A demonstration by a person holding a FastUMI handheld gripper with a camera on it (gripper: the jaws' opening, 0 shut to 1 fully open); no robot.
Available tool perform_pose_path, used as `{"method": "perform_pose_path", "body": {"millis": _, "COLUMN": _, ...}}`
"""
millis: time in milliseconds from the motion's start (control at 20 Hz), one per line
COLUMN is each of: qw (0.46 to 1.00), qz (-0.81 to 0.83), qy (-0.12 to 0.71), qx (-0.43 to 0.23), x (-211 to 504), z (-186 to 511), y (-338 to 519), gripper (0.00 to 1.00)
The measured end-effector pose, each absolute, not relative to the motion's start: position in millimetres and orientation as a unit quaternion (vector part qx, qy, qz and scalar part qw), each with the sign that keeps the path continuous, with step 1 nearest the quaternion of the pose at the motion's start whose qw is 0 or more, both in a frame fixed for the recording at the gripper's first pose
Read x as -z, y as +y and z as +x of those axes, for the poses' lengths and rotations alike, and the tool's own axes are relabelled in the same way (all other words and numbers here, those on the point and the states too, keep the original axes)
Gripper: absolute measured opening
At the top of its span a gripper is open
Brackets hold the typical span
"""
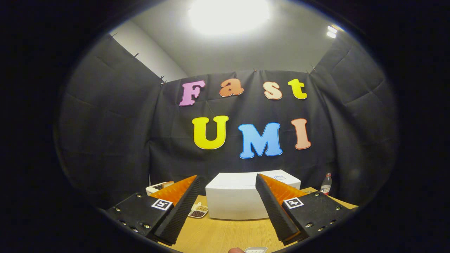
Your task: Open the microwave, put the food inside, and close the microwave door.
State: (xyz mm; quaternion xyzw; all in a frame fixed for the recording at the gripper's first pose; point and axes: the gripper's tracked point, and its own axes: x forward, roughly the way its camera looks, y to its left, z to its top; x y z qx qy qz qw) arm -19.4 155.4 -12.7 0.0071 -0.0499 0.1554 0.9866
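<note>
Gripper [228,211] is hovering with fingers spread wide and empty, the shut microwave [233,200] sitting beyond them on the table [225,235], its smooth door risking a slipped pull.

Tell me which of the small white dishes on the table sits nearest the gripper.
The white dish close under the open gripper, beside a fingertip. The other, a divided dish holding dark and tan food, lies farther off beside the microwave.
</note>
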Motion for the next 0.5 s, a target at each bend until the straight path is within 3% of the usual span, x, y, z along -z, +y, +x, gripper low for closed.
{"method": "perform_pose_path", "body": {"millis": 500, "qw": 0.986, "qz": 0.009, "qy": -0.055, "qx": -0.158, "x": 13.7, "z": -22.8, "y": 158.4, "gripper": 0.99}}
